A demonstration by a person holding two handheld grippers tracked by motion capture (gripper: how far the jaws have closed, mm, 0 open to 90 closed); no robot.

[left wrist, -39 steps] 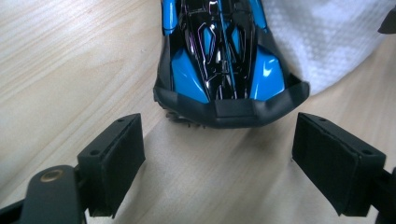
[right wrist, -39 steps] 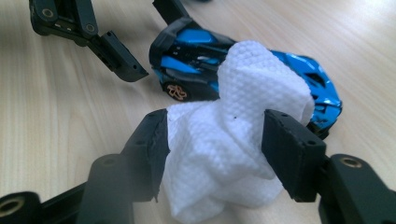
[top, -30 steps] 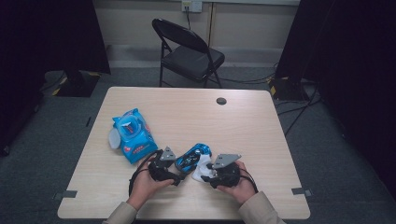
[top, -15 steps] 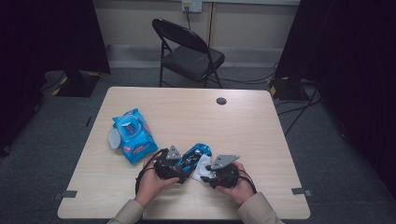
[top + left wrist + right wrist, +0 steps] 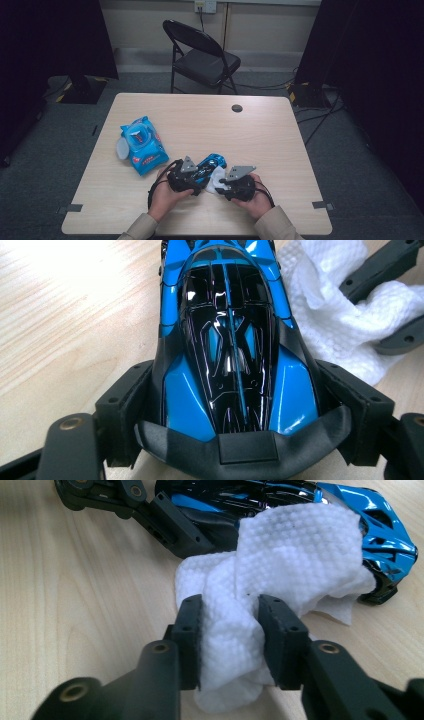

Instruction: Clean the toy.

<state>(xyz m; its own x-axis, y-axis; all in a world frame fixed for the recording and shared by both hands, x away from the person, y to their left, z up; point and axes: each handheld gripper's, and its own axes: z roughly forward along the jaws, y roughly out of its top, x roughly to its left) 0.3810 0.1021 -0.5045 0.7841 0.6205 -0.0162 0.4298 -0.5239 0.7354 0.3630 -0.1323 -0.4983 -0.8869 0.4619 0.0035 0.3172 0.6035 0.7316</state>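
Note:
A shiny blue and black toy car (image 5: 230,340) lies on the table near its front edge (image 5: 212,162). My left gripper (image 5: 235,400) has its pads against both sides of the car's rear, and its jaws have just been closing on it. A crumpled white wipe (image 5: 290,545) rests against the car's side (image 5: 216,177). My right gripper (image 5: 231,630) is shut on the wipe's lower fold, its jaws having just been closing with the wipe between them. In the high view the left gripper (image 5: 197,177) and the right gripper (image 5: 220,186) sit close together.
A blue pack of wipes (image 5: 142,145) with its round lid open lies to the left on the wooden table (image 5: 280,145). A dark cable hole (image 5: 237,108) sits near the far edge. A black folding chair (image 5: 200,55) stands behind the table.
My left gripper has edged slightly to the right, closer onto the car. The right hand has stayed where it was.

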